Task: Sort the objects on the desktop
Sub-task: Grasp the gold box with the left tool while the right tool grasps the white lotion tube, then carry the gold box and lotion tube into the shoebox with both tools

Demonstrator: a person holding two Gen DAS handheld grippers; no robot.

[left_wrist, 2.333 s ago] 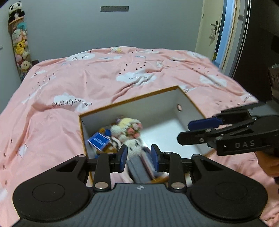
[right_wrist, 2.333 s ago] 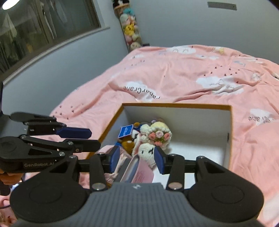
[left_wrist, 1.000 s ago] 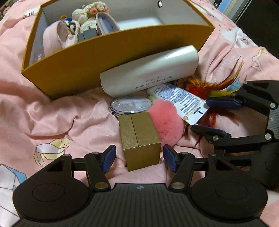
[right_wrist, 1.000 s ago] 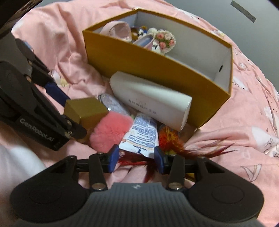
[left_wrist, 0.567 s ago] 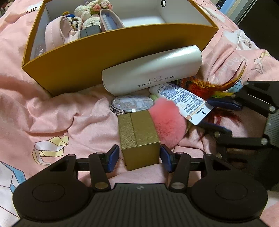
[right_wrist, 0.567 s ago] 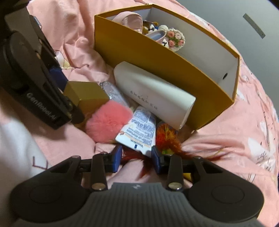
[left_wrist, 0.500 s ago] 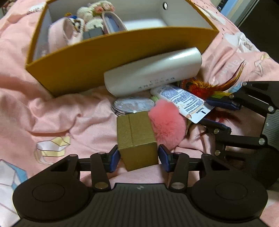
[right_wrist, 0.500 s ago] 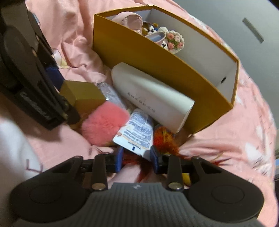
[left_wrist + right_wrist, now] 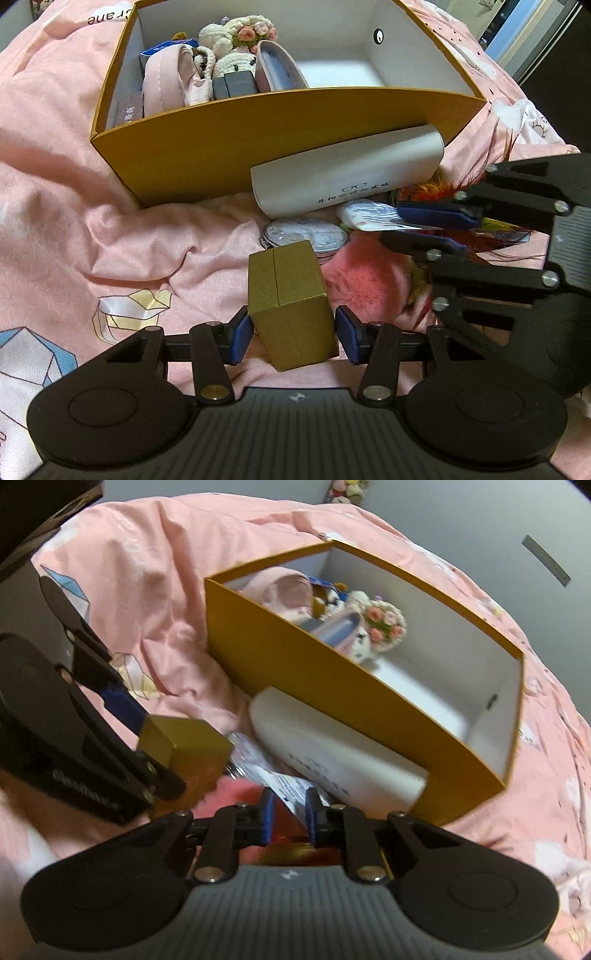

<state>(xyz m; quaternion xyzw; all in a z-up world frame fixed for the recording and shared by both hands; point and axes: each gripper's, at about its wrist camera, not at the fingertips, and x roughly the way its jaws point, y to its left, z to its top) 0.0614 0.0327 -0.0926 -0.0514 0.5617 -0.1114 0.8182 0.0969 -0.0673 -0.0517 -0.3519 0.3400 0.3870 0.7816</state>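
Gold box (image 9: 291, 306) between left hand-held gripper (image 9: 293, 334) pads, tilted.

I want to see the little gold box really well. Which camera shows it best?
The left wrist view. The gold box sits big and sharp in the middle, tilted, between the left gripper pads, with its seam showing. The right wrist view shows it smaller, blurry and off to the side, partly hidden by the left gripper.

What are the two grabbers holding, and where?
Left gripper pinches the gold box by its two sides. Right gripper nips the white tube at its flat end.
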